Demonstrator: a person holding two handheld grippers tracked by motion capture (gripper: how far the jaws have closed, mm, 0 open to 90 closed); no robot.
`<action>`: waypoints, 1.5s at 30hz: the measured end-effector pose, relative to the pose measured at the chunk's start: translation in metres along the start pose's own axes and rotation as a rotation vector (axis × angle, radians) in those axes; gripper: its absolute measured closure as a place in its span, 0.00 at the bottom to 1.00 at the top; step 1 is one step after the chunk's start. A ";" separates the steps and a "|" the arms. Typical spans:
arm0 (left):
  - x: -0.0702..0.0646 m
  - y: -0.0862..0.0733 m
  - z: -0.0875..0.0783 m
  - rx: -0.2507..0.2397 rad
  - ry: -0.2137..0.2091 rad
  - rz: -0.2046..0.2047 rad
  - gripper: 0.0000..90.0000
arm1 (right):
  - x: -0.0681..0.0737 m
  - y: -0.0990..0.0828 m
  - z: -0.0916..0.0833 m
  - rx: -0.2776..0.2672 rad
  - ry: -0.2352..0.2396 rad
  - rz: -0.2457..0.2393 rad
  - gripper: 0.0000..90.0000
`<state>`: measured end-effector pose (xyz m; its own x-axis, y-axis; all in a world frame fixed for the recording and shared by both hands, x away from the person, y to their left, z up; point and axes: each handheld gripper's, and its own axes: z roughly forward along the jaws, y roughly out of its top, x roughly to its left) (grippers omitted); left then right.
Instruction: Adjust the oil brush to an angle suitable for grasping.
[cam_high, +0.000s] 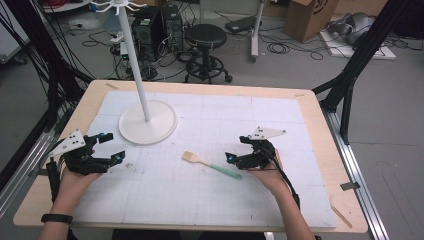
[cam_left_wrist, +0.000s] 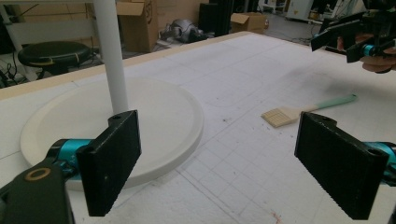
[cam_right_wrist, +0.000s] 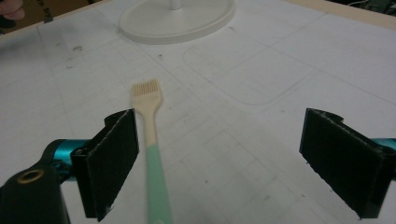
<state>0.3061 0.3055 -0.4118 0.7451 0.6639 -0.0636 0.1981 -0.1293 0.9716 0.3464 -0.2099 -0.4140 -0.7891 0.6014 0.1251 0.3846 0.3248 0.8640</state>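
Green-handled brush (cam_right_wrist: 152, 140) lies just inside the right tool's (cam_right_wrist: 224, 163) spread jaws.

A matt white stand base (cam_high: 148, 123) on a wood-edged table (cam_high: 320, 115); brush (cam_high: 211, 164) with smooth green handle

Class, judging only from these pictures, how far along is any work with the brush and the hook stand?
Nothing looks done: the brush lies flat on the mat, and the white stand has no brush on it. In hand: the right hand-held gripper sits open around the brush's green handle, not closed on it. The left hand-held gripper is open near the stand's base. Left, probably: grasping and lifting the brush.
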 end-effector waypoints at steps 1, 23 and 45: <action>0.000 0.000 0.000 0.000 0.000 0.000 0.17 | 0.000 0.000 0.000 0.000 0.000 0.000 0.12; 0.001 0.000 0.000 -0.001 -0.004 0.001 0.17 | 0.037 0.003 0.061 0.192 0.052 -0.100 0.47; 0.001 -0.001 0.000 0.011 0.000 -0.003 0.17 | 0.044 -0.001 0.069 0.271 0.072 -0.182 0.92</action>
<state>0.3064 0.3065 -0.4123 0.7447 0.6640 -0.0668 0.2072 -0.1348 0.9690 0.3438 -0.1335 -0.4433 -0.8847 0.4656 0.0235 0.3400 0.6100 0.7158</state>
